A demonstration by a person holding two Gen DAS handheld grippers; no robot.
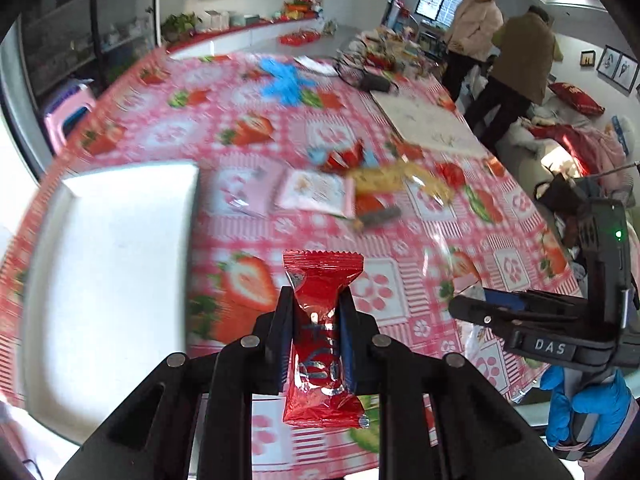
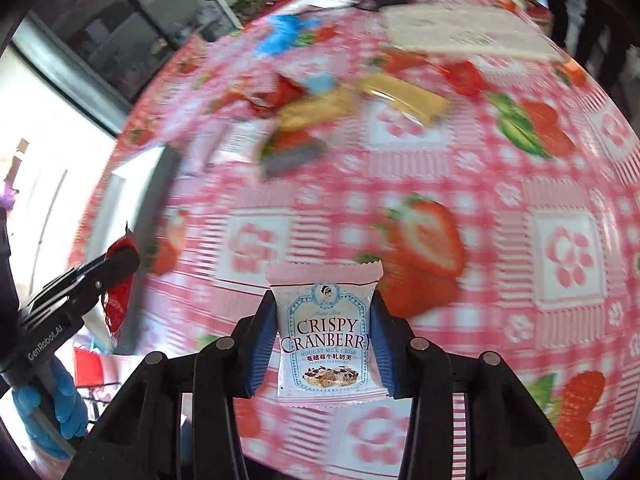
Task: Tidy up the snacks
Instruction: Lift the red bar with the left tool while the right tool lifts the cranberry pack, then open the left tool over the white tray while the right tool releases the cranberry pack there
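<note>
My left gripper (image 1: 316,308) is shut on a red foil snack packet (image 1: 320,336), held upright above the strawberry-print tablecloth (image 1: 224,128). My right gripper (image 2: 324,316) is shut on a pink and white Crispy Cranberry packet (image 2: 326,332), also lifted off the cloth. A white tray (image 1: 116,264) lies to the left of the left gripper. A blurred pile of loose snacks (image 1: 360,184) sits beyond, in the middle of the table. In the right wrist view the left gripper (image 2: 120,260) shows at the left edge with the red packet (image 2: 116,300). The right gripper's body (image 1: 532,320) shows at the right in the left wrist view.
A white board (image 1: 428,120) and a blue glove (image 1: 284,80) lie farther back on the table, with clutter behind. Two people (image 1: 504,52) stand at the far right corner. A pink stool (image 1: 68,112) stands off the left edge. A blue-gloved hand (image 1: 580,404) holds the right gripper.
</note>
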